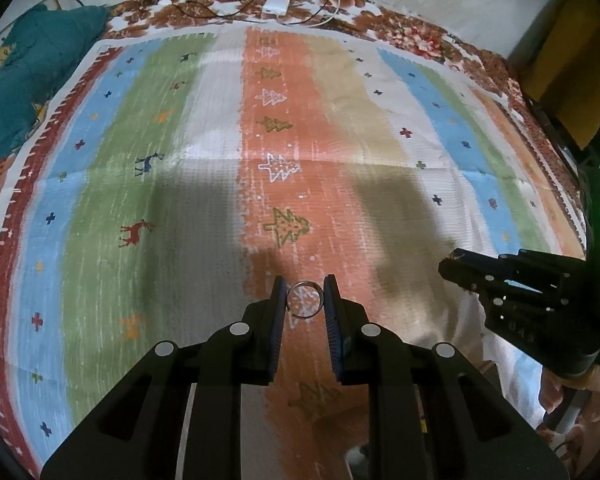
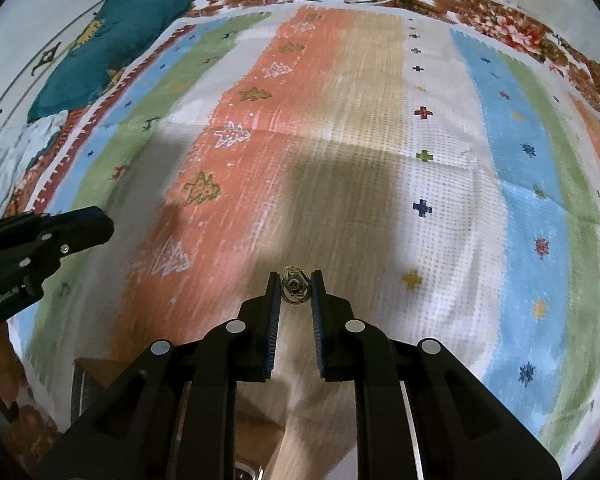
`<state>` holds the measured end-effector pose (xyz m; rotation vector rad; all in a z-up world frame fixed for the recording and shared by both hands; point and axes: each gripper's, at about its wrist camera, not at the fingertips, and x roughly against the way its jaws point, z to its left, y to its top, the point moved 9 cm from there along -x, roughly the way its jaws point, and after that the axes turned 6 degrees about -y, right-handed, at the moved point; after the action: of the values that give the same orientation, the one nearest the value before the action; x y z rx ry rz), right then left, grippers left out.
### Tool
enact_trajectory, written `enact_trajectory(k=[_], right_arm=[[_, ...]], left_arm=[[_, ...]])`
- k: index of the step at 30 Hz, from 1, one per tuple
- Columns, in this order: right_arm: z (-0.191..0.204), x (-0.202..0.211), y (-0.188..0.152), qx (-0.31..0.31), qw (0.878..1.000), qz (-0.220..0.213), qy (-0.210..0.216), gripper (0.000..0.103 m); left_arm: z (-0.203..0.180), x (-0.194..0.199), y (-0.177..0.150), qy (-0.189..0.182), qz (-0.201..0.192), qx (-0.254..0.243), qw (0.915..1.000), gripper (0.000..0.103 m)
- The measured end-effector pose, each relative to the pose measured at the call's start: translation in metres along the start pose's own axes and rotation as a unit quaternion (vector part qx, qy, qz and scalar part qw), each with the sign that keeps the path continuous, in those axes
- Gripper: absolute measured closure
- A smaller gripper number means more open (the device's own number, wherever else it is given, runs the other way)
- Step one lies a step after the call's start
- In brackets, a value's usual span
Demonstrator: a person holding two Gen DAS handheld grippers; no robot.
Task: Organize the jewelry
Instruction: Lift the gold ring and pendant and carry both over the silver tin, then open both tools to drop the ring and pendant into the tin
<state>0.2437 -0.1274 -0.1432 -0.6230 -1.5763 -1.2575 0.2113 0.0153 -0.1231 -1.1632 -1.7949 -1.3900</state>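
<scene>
1. The striped cloth (image 1: 204,184), printed with trees, deer and crosses, is the landmark for everything here. It spreads across the whole work surface, with a teal garment (image 1: 32,76) off its far-left corner and a white charger (image 1: 276,5) with cables beyond its far edge.
2. The left gripper (image 1: 305,300) hovers above the cloth's orange tree stripe, near its close end. Its fingers are clamped on a thin silver ring (image 1: 306,300), which stands on edge between the pads.
3. The right gripper (image 2: 296,292) hangs over the tan stripe beside that orange one, also toward the cloth's near end. Its fingers pinch a small gold-toned jewelry piece (image 2: 294,289). It looks like an earring or pendant, but blur hides the detail.
4. Judged from this, both pieces are lifted and mid-carry, so the step is transport to a storage spot. No box or tray is clearly visible, though something wooden shows at the cloth's near edge in the right wrist view.
5. To do it well, keep both grips steady: the ring is held only at two points on its rim and could twist out.
6. Move the hands one at a time, lower each piece close to its resting place, and release only then.
</scene>
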Motion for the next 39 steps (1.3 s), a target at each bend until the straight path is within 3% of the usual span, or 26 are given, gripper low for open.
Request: enact_trajectory(k=[17, 39], right_arm=[[0.025, 0.05, -0.029, 0.021, 0.999, -0.033, 0.018, 0.087], [0.045, 0.082, -0.064, 0.032, 0.997, -0.051, 0.047, 0.087]], left_arm=[[-0.023, 0.024, -0.029, -0.019, -0.01, -0.008, 0.9997, 0.085], [-0.054, 0.057, -0.067, -0.051, -0.025, -0.021, 0.9982, 0.085]])
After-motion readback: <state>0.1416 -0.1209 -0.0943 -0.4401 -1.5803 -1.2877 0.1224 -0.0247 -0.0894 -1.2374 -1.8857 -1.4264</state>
